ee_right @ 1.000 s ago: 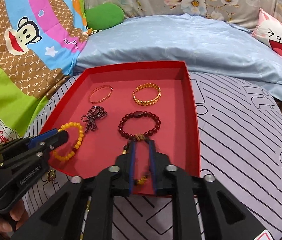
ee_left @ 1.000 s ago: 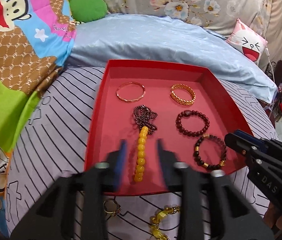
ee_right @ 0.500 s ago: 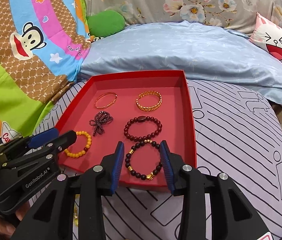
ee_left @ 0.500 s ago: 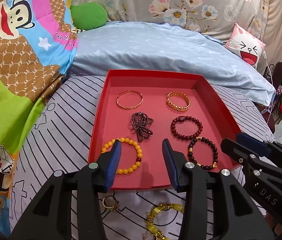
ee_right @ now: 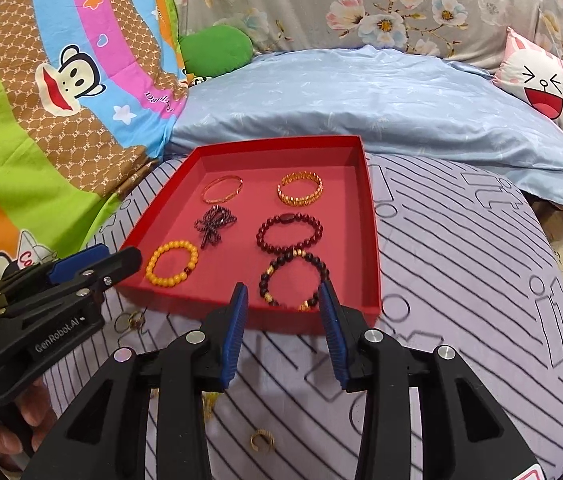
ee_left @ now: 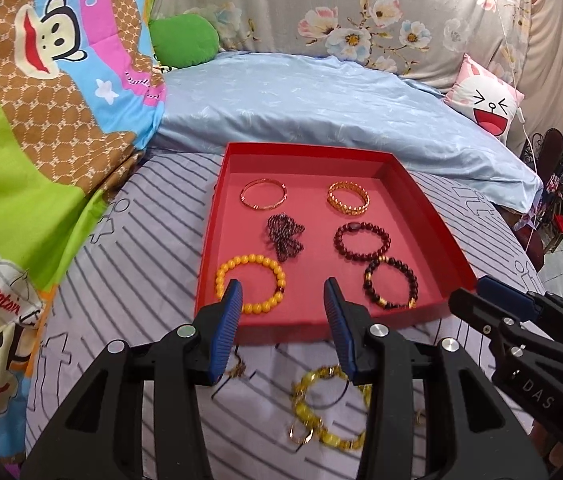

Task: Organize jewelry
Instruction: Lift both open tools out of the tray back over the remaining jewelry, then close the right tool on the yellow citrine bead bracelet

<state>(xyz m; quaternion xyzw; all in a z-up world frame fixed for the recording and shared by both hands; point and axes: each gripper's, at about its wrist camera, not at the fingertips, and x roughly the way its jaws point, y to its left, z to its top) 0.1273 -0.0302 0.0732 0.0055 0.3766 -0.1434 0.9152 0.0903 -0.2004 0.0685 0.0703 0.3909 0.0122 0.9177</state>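
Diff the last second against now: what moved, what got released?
Left gripper released the yellow bracelet, right gripper the dark one; both now lie round in the tray. Both grippers backed off, open. Other four pieces unchanged.

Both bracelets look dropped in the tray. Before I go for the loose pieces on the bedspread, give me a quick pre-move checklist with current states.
1. Left gripper empty, jaws apart: ok.
2. Right gripper empty, jaws apart: ok.
3. Yellow bead bracelet flat inside the red tray: ok.
4. Dark bead bracelet inside the tray, touching the dark red bracelet: ok.
5. Next target, the yellow chunky bracelet on the bedspread, visible: ok, though blurred.
6. Small gold ring graspable: cannot tell, too small.
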